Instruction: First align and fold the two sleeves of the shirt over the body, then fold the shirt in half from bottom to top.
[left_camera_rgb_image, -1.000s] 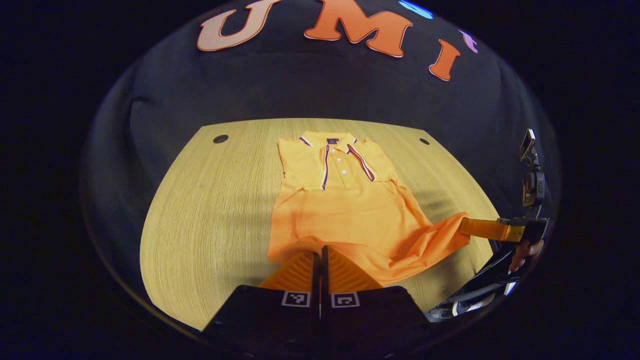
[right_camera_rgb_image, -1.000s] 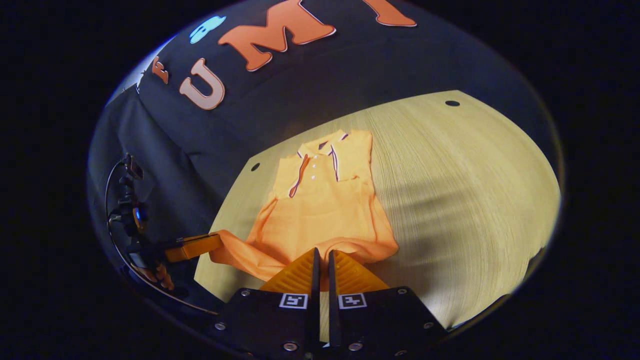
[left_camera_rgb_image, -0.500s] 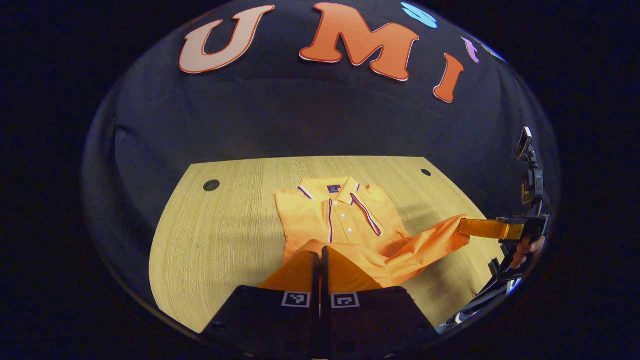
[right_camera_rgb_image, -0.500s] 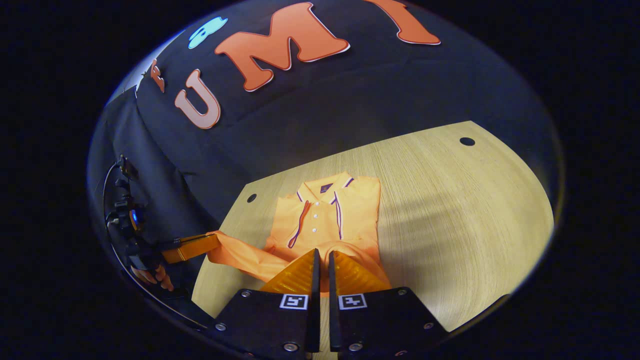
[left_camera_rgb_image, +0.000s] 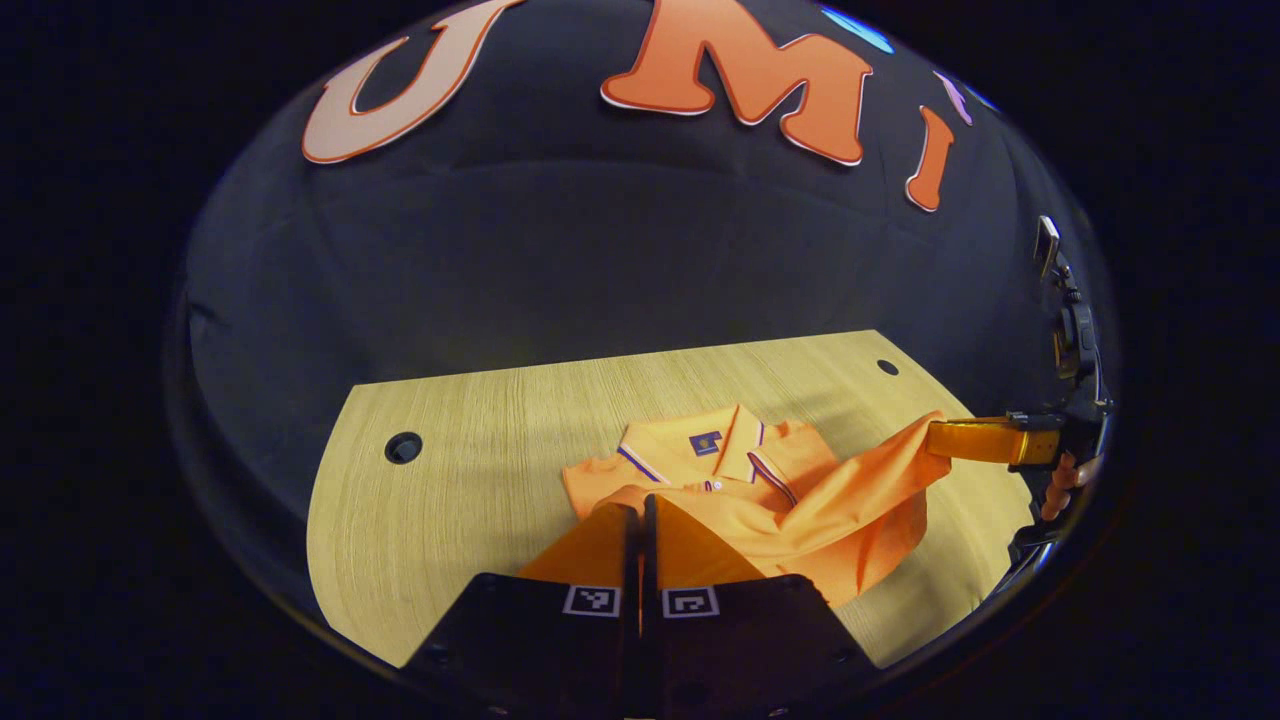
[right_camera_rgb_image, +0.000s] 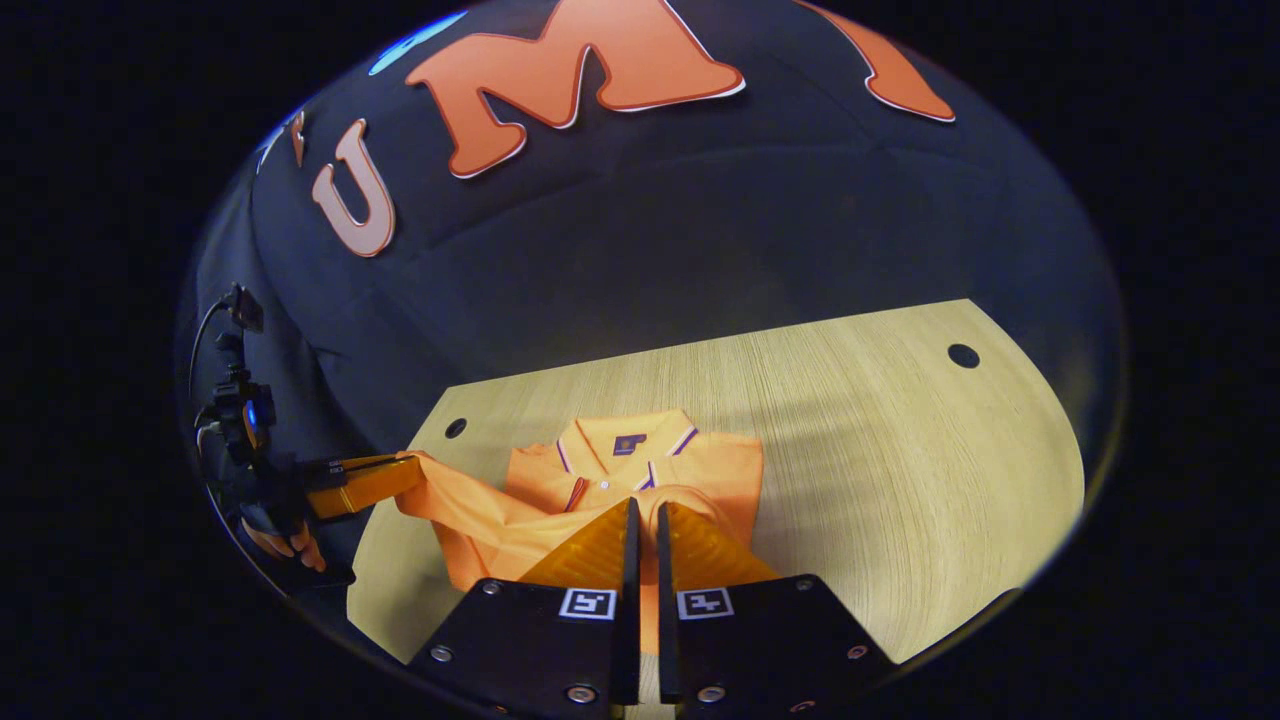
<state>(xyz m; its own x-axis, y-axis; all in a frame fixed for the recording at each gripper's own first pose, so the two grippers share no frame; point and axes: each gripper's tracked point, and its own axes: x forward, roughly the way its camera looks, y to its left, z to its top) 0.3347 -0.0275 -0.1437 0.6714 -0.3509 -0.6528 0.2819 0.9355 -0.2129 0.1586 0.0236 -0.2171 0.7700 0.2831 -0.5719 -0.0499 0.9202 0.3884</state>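
Shirt count is one: a single orange polo shirt (left_camera_rgb_image: 800, 500) with a striped collar (left_camera_rgb_image: 735, 450) lying on the table, its bottom hem lifted and carried up over the body so that the collar end is what lies flat, at the far side of the cloth. In the right gripper view the same shirt (right_camera_rgb_image: 640, 470) sits near the middle of the table, collar away from the camera.

Grippers number two. The left gripper (left_camera_rgb_image: 640, 515) has its jaws pressed narrow with the shirt's hem caught between them at one corner. The right gripper (right_camera_rgb_image: 645, 510) is likewise pinched nearly closed on the hem at the other corner. Each gripper also appears in the other's view: the right gripper (left_camera_rgb_image: 945, 440) at the right of the left gripper view, held by a hand (left_camera_rgb_image: 1065, 485), with cloth stretched from its tips; the left gripper (right_camera_rgb_image: 400, 472) at the left of the right gripper view, held by a hand (right_camera_rgb_image: 285, 545).

Table (left_camera_rgb_image: 480, 470) is one, pale wood grain, with two round dark holes (left_camera_rgb_image: 403, 447) near its far corners. Black cloth forms the booth wall (left_camera_rgb_image: 560, 250) behind it.
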